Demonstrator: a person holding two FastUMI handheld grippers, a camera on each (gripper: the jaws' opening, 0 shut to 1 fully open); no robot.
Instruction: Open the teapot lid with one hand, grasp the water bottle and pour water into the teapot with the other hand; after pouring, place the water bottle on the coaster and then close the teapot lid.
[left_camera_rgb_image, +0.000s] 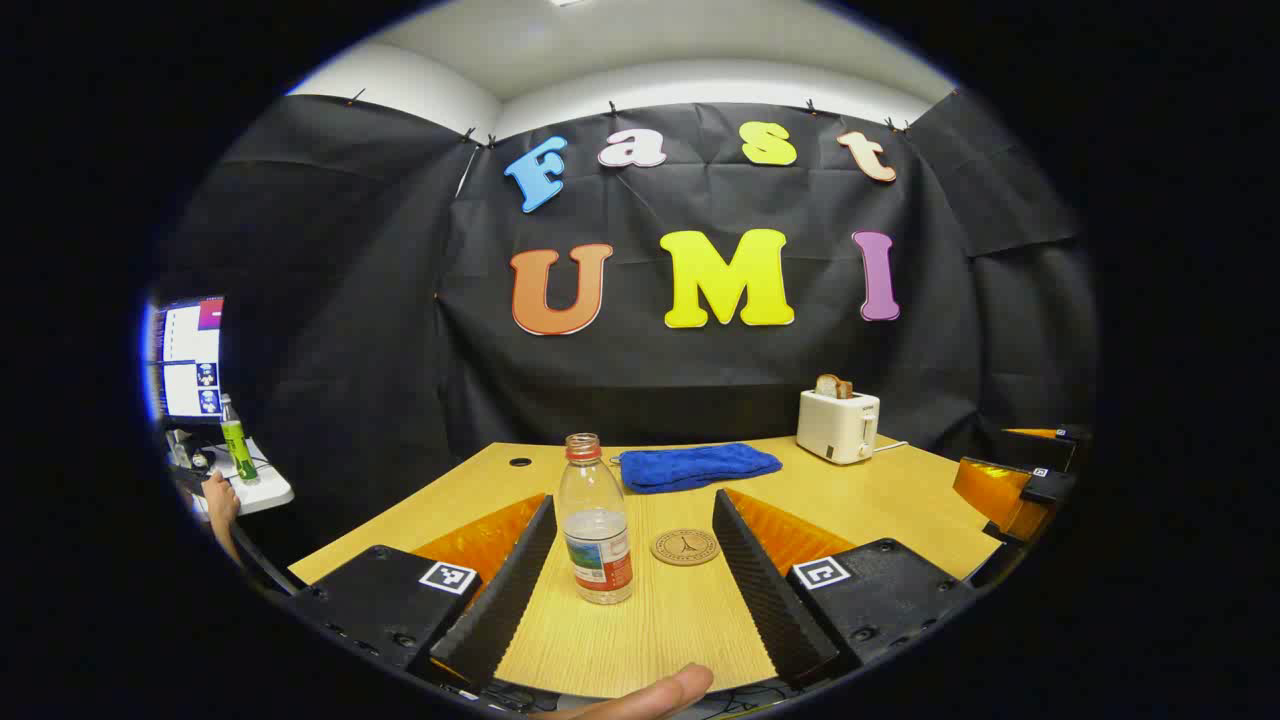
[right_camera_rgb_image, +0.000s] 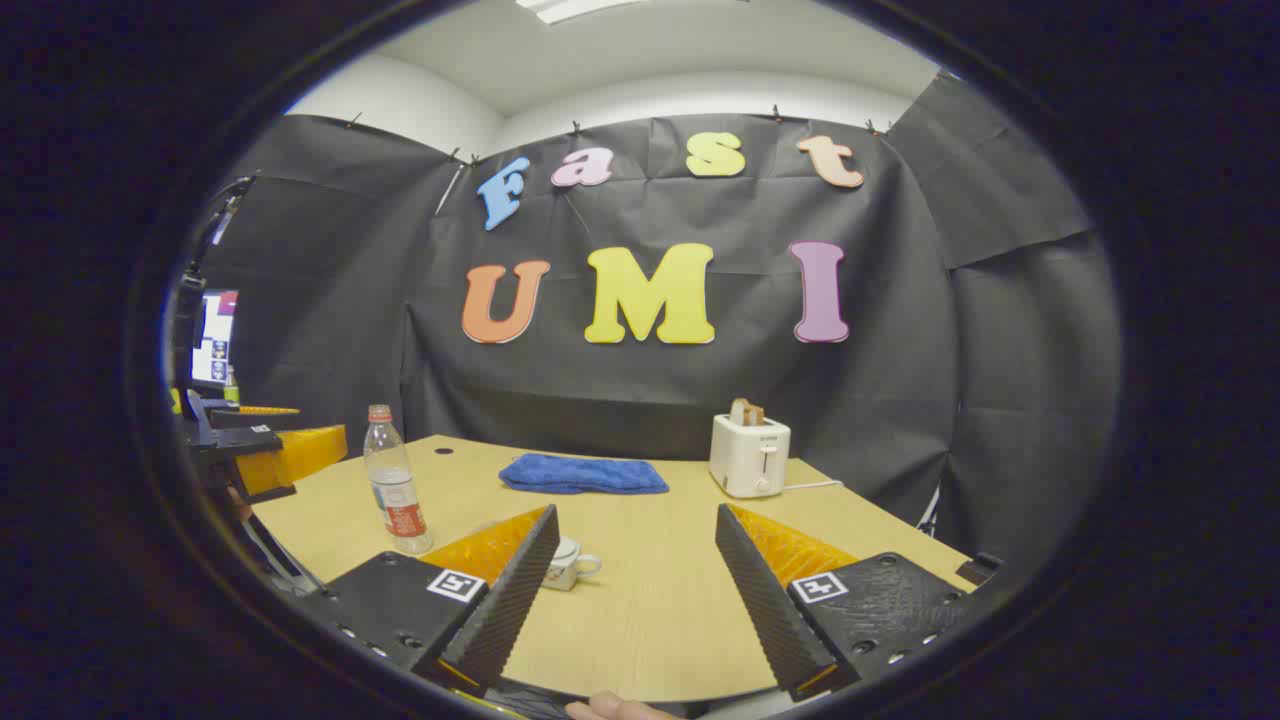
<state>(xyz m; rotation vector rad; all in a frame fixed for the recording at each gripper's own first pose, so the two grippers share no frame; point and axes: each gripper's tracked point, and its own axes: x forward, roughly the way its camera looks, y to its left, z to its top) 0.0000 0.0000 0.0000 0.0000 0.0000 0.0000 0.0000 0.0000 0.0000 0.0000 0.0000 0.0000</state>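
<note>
A light wooden table (left_camera_rgb_image: 880, 500) stands in a black-draped booth, with the task not yet begun. In the left gripper view, a capless clear water bottle (left_camera_rgb_image: 595, 520), holding some water, stands upright between the spread fingers of the left gripper (left_camera_rgb_image: 635, 560), which touch nothing. A round coaster (left_camera_rgb_image: 685, 546) lies just right of the bottle; a folded blue towel (left_camera_rgb_image: 695, 466) lies behind the bottle, and a white toaster (left_camera_rgb_image: 838, 424) with bread in its slot stands far right of it.

In the right gripper view, the right gripper (right_camera_rgb_image: 635, 570) is likewise released and empty. A small white teapot (right_camera_rgb_image: 570, 563), partly hidden behind one of its fingers, sits well right of the bottle (right_camera_rgb_image: 395, 492); whether its lid is on cannot be told.

The opening step is judged in hand: the right gripper must swing over the teapot and pinch its lid, while the left closes on the bottle's body.
</note>
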